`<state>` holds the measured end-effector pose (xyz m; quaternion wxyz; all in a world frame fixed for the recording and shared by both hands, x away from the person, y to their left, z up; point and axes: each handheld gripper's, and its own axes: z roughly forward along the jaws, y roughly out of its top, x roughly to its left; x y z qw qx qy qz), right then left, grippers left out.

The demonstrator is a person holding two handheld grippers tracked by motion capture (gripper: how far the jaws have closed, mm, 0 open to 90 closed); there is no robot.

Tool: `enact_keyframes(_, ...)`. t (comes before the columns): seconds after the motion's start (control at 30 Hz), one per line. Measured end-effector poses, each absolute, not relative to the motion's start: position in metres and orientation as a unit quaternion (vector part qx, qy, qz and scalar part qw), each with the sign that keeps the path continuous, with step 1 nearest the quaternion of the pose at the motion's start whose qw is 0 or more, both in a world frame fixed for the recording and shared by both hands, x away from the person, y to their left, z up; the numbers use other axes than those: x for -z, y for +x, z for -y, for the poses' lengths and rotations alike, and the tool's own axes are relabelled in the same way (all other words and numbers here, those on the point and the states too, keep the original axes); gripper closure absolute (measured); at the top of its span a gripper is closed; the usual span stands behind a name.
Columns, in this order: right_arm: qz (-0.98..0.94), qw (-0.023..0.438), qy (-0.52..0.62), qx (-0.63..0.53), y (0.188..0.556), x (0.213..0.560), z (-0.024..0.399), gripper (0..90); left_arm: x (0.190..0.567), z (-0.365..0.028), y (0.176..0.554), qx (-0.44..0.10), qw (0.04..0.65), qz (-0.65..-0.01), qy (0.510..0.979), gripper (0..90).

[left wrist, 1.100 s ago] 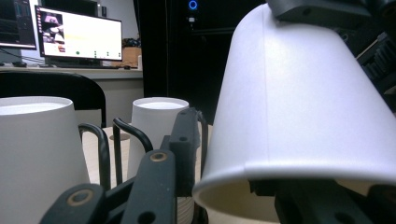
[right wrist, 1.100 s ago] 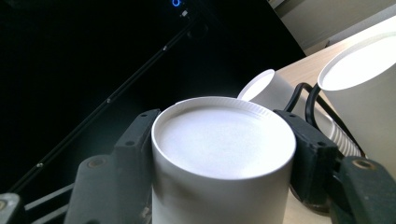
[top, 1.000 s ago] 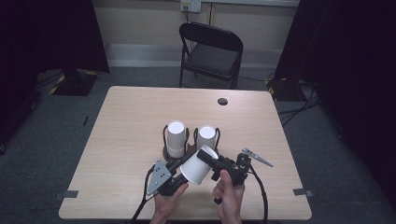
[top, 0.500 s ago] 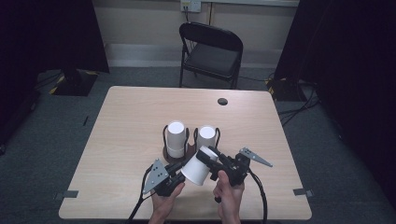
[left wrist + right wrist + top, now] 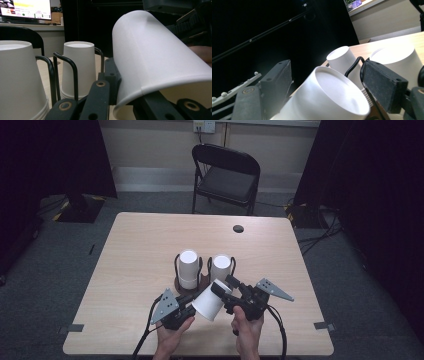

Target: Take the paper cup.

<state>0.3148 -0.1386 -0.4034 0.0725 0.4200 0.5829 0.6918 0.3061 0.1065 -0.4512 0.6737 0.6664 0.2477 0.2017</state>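
Note:
A white paper cup (image 5: 207, 302) hangs tilted above the table's near side, between my two grippers. My left gripper (image 5: 196, 301) is shut on its rim, one jaw inside the mouth and one outside, as the left gripper view shows: left gripper (image 5: 125, 100), cup (image 5: 155, 55). My right gripper (image 5: 225, 289) is at the cup's closed base. Its jaws have just been opening. In the right gripper view the right gripper (image 5: 328, 82) straddles the cup (image 5: 329, 100), with a gap at the left pad (image 5: 278, 80).
Two stacks of upturned white cups (image 5: 188, 267) (image 5: 220, 266) stand in a black wire holder (image 5: 200, 281) just beyond the grippers. A dark round hole (image 5: 238, 228) marks the table's far side. A black folding chair (image 5: 227, 175) stands behind the table (image 5: 130, 250).
The right gripper's jaws have spread apart at the cup's base and the left gripper has closed on the rim. The cup has sunk slightly; both hands have stayed about where they were.

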Motion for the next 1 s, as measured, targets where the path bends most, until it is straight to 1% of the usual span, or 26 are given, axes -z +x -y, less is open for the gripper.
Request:
enact_keyframes(0.3,-0.585,0.090,0.412,-0.693,0.312,0.402,0.145,18.2,0.449,-0.115,0.310,-0.203,0.651,-0.256,0.685,86.3)
enact_keyframes(0.4,-0.590,0.095,0.408,-0.690,0.312,0.403,0.146,17.1,0.446,-0.123,0.313,-0.196,0.639,-0.263,0.696,86.3)
enact_keyframes(0.5,-0.593,0.098,0.403,-0.690,0.311,0.403,0.147,16.4,0.444,-0.125,0.313,-0.203,0.630,-0.265,0.701,86.4)
enact_keyframes(0.57,-0.599,0.114,0.399,-0.685,0.309,0.403,0.148,15.6,0.442,-0.127,0.314,-0.205,0.628,-0.267,0.702,86.4)
enact_keyframes(0.6,-0.599,0.114,0.399,-0.685,0.309,0.403,0.148,15.6,0.441,-0.129,0.314,-0.214,0.627,-0.268,0.699,86.4)
enact_keyframes(0.63,-0.602,0.133,0.398,-0.679,0.306,0.403,0.149,13.5,0.438,-0.131,0.315,-0.221,0.626,-0.271,0.697,86.4)
enact_keyframes(0.87,-0.619,0.148,0.394,-0.663,0.301,0.407,0.154,13.3,0.432,-0.131,0.318,-0.225,0.606,-0.271,0.713,86.8)
enact_keyframes(1.0,-0.628,0.151,0.388,-0.657,0.297,0.411,0.156,13.5,0.429,-0.129,0.321,-0.211,0.589,-0.270,0.732,86.8)
